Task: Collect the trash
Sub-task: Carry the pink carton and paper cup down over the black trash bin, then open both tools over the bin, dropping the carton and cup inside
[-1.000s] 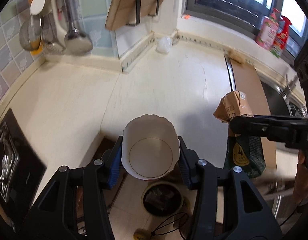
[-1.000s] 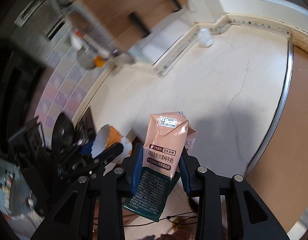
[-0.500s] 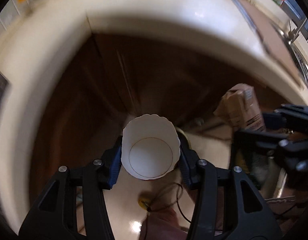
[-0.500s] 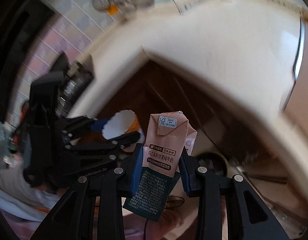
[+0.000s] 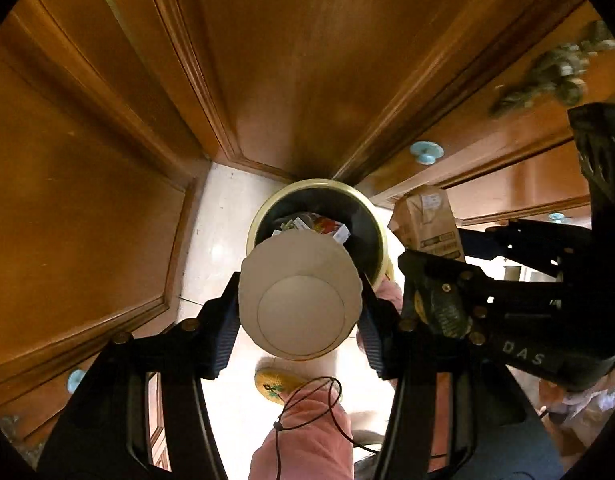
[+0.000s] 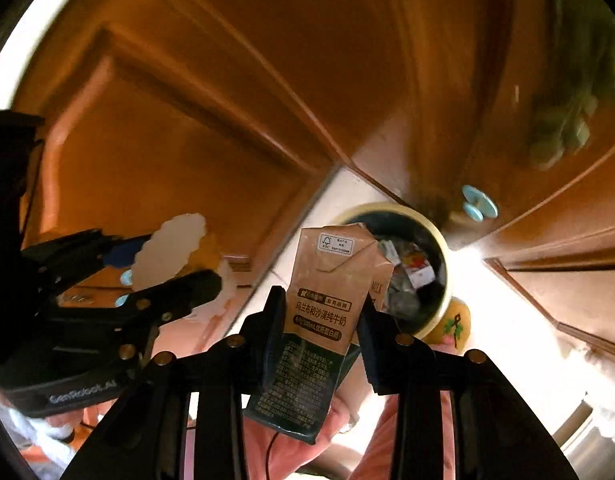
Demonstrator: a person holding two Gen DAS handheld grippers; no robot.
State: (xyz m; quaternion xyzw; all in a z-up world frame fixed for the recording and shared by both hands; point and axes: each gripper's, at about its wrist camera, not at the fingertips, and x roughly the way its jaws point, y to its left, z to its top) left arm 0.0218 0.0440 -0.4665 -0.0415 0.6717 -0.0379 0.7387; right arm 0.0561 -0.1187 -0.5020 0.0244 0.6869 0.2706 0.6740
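Observation:
A white paper cup with a scalloped rim sits mouth-up between the blue pads of my left gripper, just above a cream-rimmed trash bin that holds wrappers. The left jaws are opening, but the pads still touch the cup's sides. A brown and green milk carton stands tilted in my right gripper; its jaws are opening too, with the pads still on the carton. The bin lies just beyond the carton. The carton shows right of the cup, and the cup shows at left.
Brown wooden cabinet doors with pale blue knobs rise close behind the bin. The bin stands on a pale tiled floor. A person's pink trouser leg, a yellow slipper and a thin black cable lie below the grippers.
Both grippers have dropped from above the countertop to floor level in front of the cabinet doors, over the bin. The cup and carton kept their places between the pads.

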